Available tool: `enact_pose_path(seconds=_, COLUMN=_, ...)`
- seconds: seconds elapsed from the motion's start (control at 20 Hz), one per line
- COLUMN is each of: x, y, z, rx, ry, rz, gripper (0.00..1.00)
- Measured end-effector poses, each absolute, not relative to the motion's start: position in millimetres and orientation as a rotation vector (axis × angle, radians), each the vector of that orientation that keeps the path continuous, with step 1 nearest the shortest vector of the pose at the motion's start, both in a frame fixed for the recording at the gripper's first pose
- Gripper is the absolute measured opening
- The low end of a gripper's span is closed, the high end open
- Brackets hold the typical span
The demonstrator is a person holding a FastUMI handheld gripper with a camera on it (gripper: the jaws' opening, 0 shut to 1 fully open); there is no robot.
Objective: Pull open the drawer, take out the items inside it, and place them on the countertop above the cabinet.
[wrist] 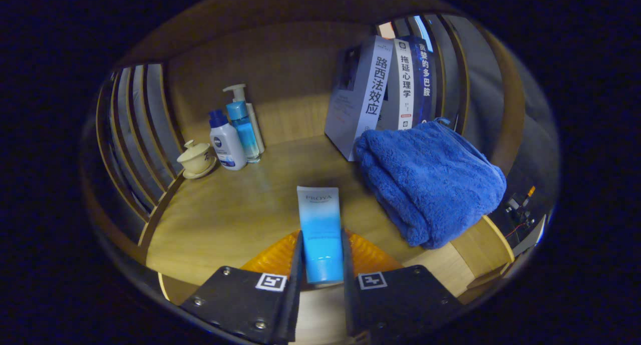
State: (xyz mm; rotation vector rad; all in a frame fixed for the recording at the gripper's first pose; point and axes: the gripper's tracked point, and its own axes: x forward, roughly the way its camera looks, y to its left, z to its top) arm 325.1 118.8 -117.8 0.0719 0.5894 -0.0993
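My gripper (pixel 320 257) is shut on a blue and white tube (pixel 319 225), both fingers pressing its lower, cap end. The tube points forward and upward from between the fingers, over the wooden countertop (pixel 235 205). A folded blue towel (pixel 430 177) lies on the countertop just ahead and to the right of the fingers. Whether the tube touches the wood I cannot tell.
Three books (pixel 385 84) stand at the back right behind the towel. At the back left stand a white bottle (pixel 226 142), a blue bottle (pixel 245 129) and a pump bottle (pixel 249 112), with a lidded cream cup (pixel 195 157) on a saucer. Slatted wooden sides flank the countertop.
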Motion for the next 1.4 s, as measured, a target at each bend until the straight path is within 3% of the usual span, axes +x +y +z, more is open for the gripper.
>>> enact_pose_path(seconds=0.6, x=335, y=122, z=-115, rx=0.069, ry=0.552, rz=-0.073, gripper=0.45)
enact_pose_path(seconds=0.75, x=334, y=123, z=-116, rx=0.059, ry=0.542, rz=-0.065, gripper=0.58)
enact_pose_path(seconds=0.9, x=332, y=124, z=-97, rx=0.067, ry=0.481, rz=-0.039, gripper=0.58)
enact_pose_path(seconds=1.05, x=327, y=123, z=-71, rx=0.081, ry=0.404, rz=-0.025, gripper=0.90)
enact_pose_path(seconds=1.4, x=290, y=120, z=-2, rx=0.007, ry=0.206, rz=0.001, gripper=0.93)
